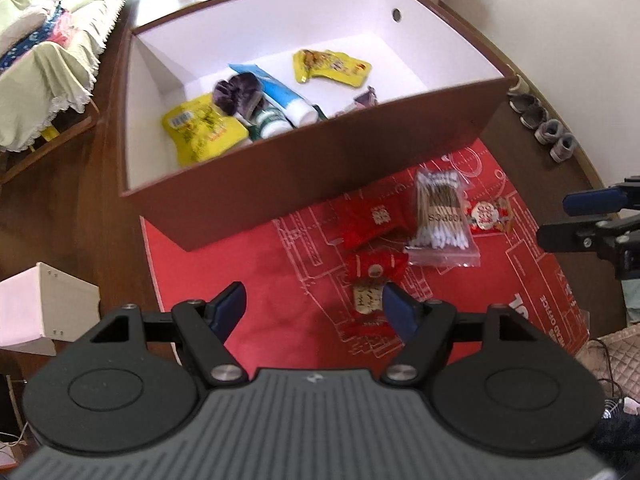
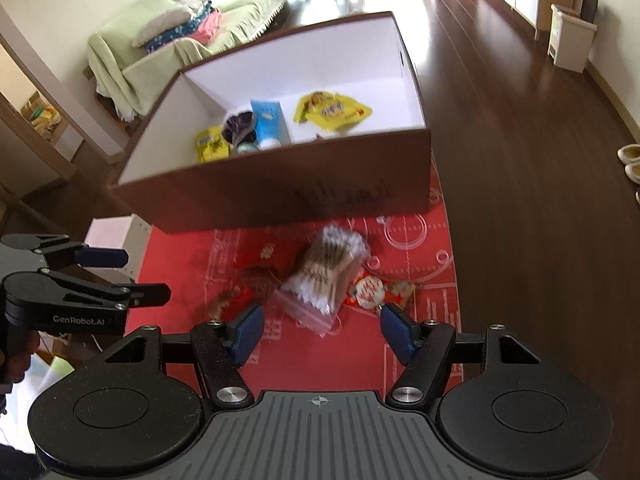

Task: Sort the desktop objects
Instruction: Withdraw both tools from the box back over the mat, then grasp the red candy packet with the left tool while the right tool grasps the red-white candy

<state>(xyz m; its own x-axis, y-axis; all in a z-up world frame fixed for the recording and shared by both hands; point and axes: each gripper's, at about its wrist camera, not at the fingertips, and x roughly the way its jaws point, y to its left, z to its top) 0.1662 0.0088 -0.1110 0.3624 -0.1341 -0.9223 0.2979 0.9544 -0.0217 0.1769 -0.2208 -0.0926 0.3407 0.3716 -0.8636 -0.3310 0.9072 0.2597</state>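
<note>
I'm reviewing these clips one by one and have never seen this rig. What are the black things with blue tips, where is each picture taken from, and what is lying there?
No robot here: a person holds one hand-held tool in each hand, and each tool ends in tongs with two blue pads. A wide-angle camera sits on each tool and looks forward along its fingers.

In the left tool's view, the left tongs are open and hold nothing. The right tool's view shows the right tongs, also open and empty.

Ahead lies a red mat with a bag of cotton swabs and a few small red packets on it. Behind stands a brown box, white inside, which already holds yellow packets, a blue tube and a dark purple item.
</note>
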